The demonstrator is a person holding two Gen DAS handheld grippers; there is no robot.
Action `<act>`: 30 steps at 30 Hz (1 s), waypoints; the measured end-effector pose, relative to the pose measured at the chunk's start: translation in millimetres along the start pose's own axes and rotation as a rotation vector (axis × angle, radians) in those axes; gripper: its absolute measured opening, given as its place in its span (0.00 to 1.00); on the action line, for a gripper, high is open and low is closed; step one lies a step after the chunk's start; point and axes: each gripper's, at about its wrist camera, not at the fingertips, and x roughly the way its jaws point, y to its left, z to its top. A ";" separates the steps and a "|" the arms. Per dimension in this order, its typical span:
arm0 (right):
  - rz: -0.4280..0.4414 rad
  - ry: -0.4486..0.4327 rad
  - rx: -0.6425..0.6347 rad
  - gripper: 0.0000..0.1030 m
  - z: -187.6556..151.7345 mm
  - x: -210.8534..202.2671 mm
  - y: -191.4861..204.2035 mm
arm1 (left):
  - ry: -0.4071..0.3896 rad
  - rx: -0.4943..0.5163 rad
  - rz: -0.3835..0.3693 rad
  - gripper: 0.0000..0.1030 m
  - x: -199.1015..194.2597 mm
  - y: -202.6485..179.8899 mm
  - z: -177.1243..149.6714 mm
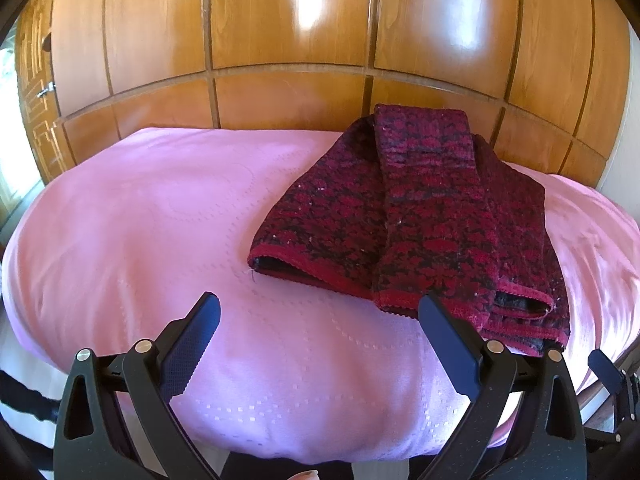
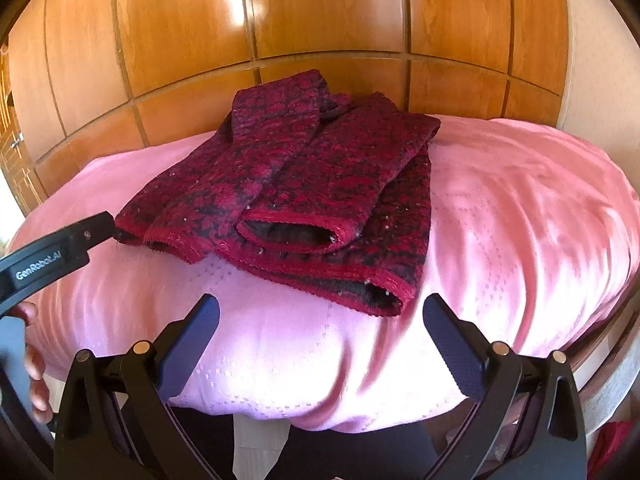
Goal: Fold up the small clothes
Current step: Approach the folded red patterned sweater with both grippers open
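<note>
Folded red-and-black knit garment (image 1: 416, 220) lying on pink bedcover (image 1: 140, 220). Left gripper (image 1: 320, 312) and right gripper (image 2: 320, 312) both spread wide, empty, near the garment's hem.

A dark red patterned sweater (image 2: 304, 196) lies folded, sleeves laid over its body, on a pink bedcover (image 2: 520, 232). The right tongs (image 2: 320, 320) hover spread wide just before its hem. Glossy wooden panels (image 2: 320, 12) rise behind.

Free room & obstacles on the bed

Pink bed cover (image 1: 132, 232) lies bare across its left half and along the near edge, so there's open passage. The folded red knit garment (image 1: 420, 220) fills the right-centre. Wooden wardrobe (image 1: 288, 40) stands close behind, blocking the far side. Right of garment, bare cover again; left gripper (image 2: 60, 244) sits just beside garment's left hem.
</note>
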 end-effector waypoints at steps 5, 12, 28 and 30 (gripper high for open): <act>0.066 0.053 0.058 0.98 -5.0 7.4 -11.6 | 0.008 -0.003 0.001 0.95 3.2 -0.9 0.2; 0.075 0.069 0.048 0.98 -2.6 11.6 -11.0 | 0.022 0.007 -0.002 0.95 6.2 -4.0 -1.1; 0.041 0.041 0.059 0.98 8.4 15.8 -25.1 | 0.043 0.028 0.023 0.95 12.1 -9.3 -2.2; 0.033 0.048 0.073 0.98 9.7 17.5 -30.0 | 0.049 0.033 0.026 0.95 14.0 -10.6 -2.3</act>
